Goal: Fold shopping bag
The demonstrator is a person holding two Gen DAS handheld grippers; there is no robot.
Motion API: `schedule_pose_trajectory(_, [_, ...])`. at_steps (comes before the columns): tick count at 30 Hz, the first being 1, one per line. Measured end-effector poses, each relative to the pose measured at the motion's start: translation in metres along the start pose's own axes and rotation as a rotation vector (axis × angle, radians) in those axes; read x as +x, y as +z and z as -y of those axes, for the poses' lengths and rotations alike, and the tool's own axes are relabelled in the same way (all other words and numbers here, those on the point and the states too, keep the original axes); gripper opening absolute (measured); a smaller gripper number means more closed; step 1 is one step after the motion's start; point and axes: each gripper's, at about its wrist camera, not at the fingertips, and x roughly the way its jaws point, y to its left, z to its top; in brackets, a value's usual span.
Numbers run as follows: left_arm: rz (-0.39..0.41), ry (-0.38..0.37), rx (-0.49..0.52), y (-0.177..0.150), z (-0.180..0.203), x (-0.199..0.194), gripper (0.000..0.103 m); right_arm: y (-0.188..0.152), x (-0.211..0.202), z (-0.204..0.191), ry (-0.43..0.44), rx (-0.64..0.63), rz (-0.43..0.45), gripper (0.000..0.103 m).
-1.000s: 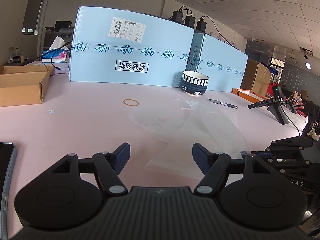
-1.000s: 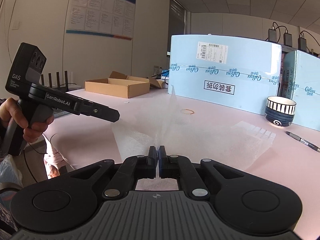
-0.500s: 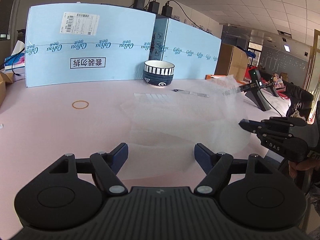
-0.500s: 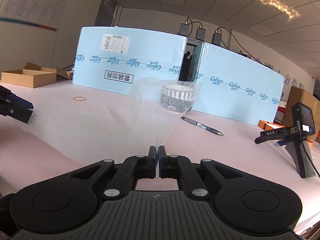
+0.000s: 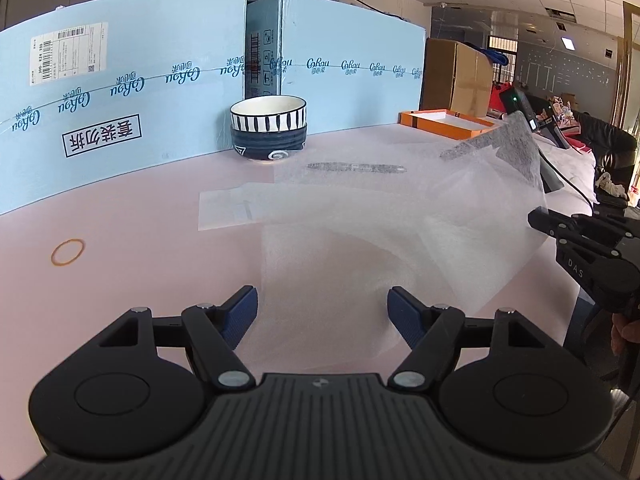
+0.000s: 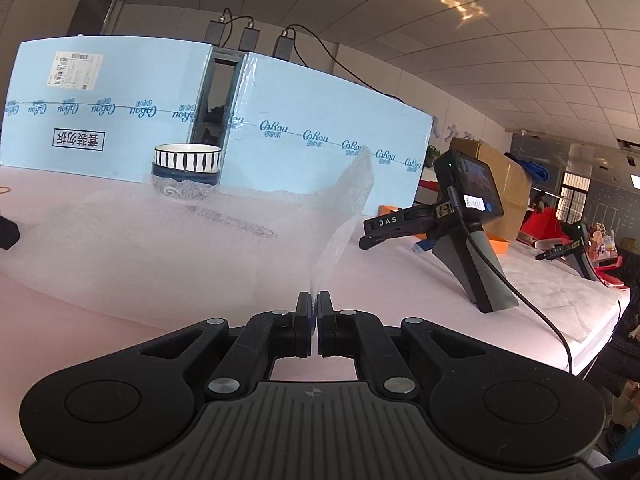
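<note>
Left wrist view: left gripper is held wide apart, nothing between its fingers, just above the near edge of the translucent shopping bag, which is spread on the pink table w/ its far-right corner lifted. Right wrist view: right gripper is seen clamped on the bag's raised edge.

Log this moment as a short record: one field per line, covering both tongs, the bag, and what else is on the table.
left tongs: open, empty, over bag's near edge
right tongs: shut on bag, one part lifted
shopping bag: translucent white, mostly lying on pink table
pen: under bag, seen through it
bowl: beyond bag, by blue boxes
rubber band: left of the bag, apart from it
</note>
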Motion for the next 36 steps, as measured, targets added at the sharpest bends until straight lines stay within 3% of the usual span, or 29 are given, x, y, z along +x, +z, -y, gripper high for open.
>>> schedule_pose_trajectory(3, [0.004,-0.098,-0.133,0.012,-0.014,0.006,0.07,-0.002,-0.001,0.006,0.053,0.034,-0.024,0.003])
schedule_pose_trajectory(7, [0.01,-0.147,-0.235,0.022,-0.022,0.01,0.07,-0.003,-0.002,0.009,0.122,0.073,-0.042,0.003])
schedule_pose_trajectory(11, [-0.061,-0.176,-0.32,0.025,-0.021,0.028,0.07,-0.002,-0.002,0.006,0.159,0.104,-0.041,0.003])
schedule_pose_trajectory(15, [-0.138,-0.171,-0.396,0.025,-0.024,0.048,0.066,-0.004,-0.001,0.012,0.164,0.14,-0.047,0.014])
schedule_pose_trajectory(19, [-0.147,-0.189,-0.441,0.032,-0.026,0.062,0.051,-0.006,0.001,0.015,0.17,0.158,-0.046,0.014])
schedule_pose_trajectory(21, [-0.164,-0.186,-0.458,0.033,-0.026,0.07,0.034,-0.007,0.003,0.016,0.173,0.162,-0.045,0.015])
schedule_pose_trajectory(23, [-0.17,-0.169,-0.477,0.033,-0.027,0.077,0.007,-0.008,0.003,0.017,0.178,0.167,-0.04,0.016])
schedule_pose_trajectory(24, [-0.169,-0.171,-0.491,0.032,-0.029,0.079,0.002,-0.008,0.003,0.017,0.18,0.173,-0.037,0.016])
schedule_pose_trajectory(26, [-0.141,-0.189,-0.504,0.032,-0.031,0.077,0.0,-0.01,0.003,0.019,0.189,0.194,-0.031,0.018])
schedule_pose_trajectory(27, [-0.109,-0.198,-0.5,0.033,-0.032,0.071,0.0,-0.01,0.002,0.02,0.199,0.206,-0.029,0.023])
schedule_pose_trajectory(30, [-0.01,-0.253,-0.493,0.039,-0.037,0.045,0.0,-0.01,-0.001,0.023,0.238,0.259,-0.02,0.055])
schedule_pose_trajectory(36, [0.123,-0.27,-0.493,0.033,-0.071,-0.036,0.0,-0.01,0.003,0.05,0.344,0.473,-0.036,0.06])
